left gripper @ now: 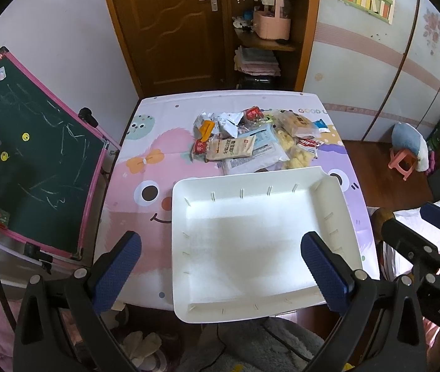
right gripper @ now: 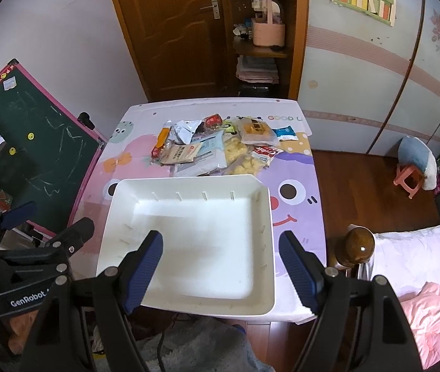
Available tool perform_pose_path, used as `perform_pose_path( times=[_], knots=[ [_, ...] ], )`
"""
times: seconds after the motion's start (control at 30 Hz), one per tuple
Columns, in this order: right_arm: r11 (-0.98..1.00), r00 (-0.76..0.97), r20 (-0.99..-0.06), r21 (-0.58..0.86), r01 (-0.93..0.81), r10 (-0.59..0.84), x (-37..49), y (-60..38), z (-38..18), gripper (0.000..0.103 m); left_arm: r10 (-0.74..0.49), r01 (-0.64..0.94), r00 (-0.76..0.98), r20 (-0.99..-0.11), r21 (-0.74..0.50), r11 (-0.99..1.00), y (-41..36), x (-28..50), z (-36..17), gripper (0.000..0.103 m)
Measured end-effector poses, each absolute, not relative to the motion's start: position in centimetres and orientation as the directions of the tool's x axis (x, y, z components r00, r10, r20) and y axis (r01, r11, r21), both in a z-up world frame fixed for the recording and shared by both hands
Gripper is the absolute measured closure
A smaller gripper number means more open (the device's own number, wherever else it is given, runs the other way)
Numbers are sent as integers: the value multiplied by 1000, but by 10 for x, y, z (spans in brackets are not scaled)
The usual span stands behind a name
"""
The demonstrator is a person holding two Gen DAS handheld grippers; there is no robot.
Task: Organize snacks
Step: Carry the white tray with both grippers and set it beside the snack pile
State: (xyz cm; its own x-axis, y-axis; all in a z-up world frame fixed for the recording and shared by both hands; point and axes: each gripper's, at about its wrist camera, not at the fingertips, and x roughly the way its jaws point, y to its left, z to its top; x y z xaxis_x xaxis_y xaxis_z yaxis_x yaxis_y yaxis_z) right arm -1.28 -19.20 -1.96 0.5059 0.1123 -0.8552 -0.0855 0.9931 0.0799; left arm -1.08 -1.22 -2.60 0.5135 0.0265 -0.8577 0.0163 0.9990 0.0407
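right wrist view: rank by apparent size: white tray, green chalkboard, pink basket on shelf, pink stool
1. white tray, though nearest the camera, which inflates it
2. green chalkboard
3. pink basket
4. pink stool, close to the basket, so unsure

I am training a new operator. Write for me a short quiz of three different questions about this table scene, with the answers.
1. True or false: the white tray already holds some snack packets.
2. Multiple choice: the snack pile lies (A) inside the tray, (B) beyond the tray's far edge on the table, (C) on the floor.
3. Short answer: what does each gripper hold, left gripper and right gripper?

Key:
1. False; the tray is empty.
2. B.
3. Nothing; both are open and hover near the tray's near side.
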Motion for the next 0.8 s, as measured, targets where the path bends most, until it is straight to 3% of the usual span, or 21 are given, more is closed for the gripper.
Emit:
perform_pose_path(
  times=[0.8],
  knots=[
    [993,514,-850,82,-86,115,-13,-191,-15,25,9,41,501,-865,34,999,-10,-14,-21,1]
  ],
)
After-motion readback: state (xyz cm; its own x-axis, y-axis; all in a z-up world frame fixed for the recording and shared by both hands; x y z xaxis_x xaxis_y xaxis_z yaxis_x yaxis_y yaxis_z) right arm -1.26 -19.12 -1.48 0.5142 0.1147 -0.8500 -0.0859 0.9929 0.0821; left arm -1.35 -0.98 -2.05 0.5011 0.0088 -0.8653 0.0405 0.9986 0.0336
